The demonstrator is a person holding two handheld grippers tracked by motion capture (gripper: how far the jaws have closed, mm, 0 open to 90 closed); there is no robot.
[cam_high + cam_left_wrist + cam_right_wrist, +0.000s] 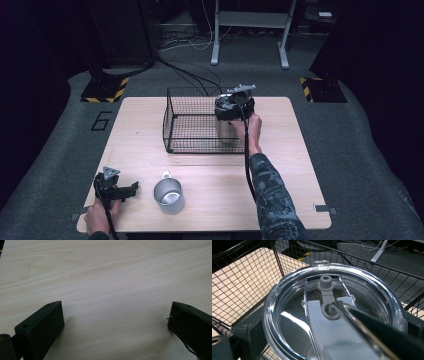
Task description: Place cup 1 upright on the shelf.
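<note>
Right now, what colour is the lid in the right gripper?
Clear lid with a grey stopper; best in the right gripper view.

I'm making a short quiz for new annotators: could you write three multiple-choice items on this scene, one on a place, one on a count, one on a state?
1. Where does the metal cup stand?
A. inside the basket
B. on the table's near part, right of the left gripper
C. on the floor

2. How many wire baskets are on the table?
A. one
B. two
C. three

3. How are the left gripper's jaws?
A. shut on the cup
B. shut on a lid
C. open, with bare tabletop between them

Answers:
1 B, the high view shows it on bare wood in front of the basket.
2 A, a single black basket stands there.
3 C, the left gripper view shows the jaws wide apart.
</note>
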